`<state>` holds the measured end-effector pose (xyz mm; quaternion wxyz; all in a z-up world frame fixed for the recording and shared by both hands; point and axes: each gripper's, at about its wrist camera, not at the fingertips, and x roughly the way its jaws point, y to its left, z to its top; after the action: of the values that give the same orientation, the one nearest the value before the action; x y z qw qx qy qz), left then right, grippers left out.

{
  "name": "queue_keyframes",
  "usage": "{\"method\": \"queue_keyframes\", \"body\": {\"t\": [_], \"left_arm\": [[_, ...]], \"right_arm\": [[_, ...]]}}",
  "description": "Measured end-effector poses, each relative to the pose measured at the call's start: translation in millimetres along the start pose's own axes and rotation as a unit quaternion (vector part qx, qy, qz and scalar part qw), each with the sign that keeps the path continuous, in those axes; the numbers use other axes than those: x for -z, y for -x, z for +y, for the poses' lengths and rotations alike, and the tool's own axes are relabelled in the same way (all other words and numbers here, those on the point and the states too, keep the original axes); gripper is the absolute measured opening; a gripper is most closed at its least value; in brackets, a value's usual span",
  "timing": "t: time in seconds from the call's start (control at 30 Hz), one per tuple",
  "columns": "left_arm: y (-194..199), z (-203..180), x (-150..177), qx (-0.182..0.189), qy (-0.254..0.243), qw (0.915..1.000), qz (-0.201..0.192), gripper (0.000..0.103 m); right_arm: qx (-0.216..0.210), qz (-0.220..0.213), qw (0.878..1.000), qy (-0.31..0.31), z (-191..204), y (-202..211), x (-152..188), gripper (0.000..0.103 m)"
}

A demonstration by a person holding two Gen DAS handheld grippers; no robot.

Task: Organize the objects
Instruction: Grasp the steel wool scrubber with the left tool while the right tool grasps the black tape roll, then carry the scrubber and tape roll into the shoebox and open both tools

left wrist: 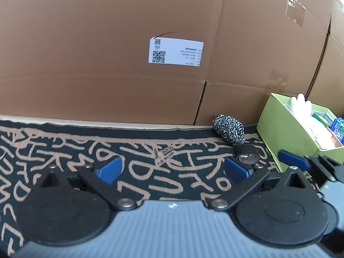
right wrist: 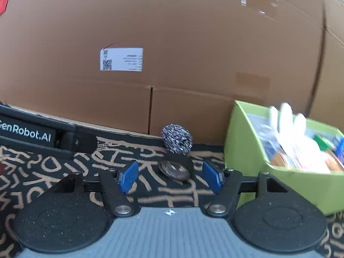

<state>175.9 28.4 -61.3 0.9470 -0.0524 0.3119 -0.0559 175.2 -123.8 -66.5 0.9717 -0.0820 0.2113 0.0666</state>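
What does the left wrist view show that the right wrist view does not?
Only the left wrist view: the right tool's blue pad beside the green box. Only the right wrist view: the left tool's printed black body. Both: steel wool, the small round black object lying in front of it, the patterned mat, and the labelled cardboard wall.

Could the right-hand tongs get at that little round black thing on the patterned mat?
Probably yes. The right tongs are open and empty, and the small black round object lies on the mat just ahead, roughly between the blue pads. Nothing stands between them; the steel wool ball sits behind it.
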Motion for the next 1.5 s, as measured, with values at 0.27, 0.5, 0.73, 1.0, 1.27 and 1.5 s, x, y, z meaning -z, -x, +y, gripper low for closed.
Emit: {"method": "queue_keyframes", "body": {"t": [0.27,0.5,0.73,1.0,1.27,1.5], "left_arm": [[-19,-3,-20,0.011,-0.02,0.9997,-0.006,0.103],[-59,-38,-34,0.069,-0.044,0.9966,0.011,0.103],[-107,-79,-38,0.069,-0.066,0.9952,0.022,0.089],[-113,-80,-26,0.085,-0.072,0.9923,0.054,0.033],[-54,-72,-8,0.087,-0.087,0.9905,0.061,0.031],[8,-95,-24,0.135,-0.095,0.986,0.023,0.031]], "right_arm": [[0.025,0.062,0.998,0.005,-3,-50,-8,0.052],[-0.008,0.054,0.998,-0.003,-14,-14,8,0.052],[-0.032,0.064,0.996,-0.048,-30,19,26,0.052],[-0.038,0.065,0.995,-0.065,-36,32,33,0.052],[-0.055,0.056,0.993,-0.084,-43,59,37,0.052],[-0.024,0.004,0.995,-0.102,-73,93,28,0.052]]}}
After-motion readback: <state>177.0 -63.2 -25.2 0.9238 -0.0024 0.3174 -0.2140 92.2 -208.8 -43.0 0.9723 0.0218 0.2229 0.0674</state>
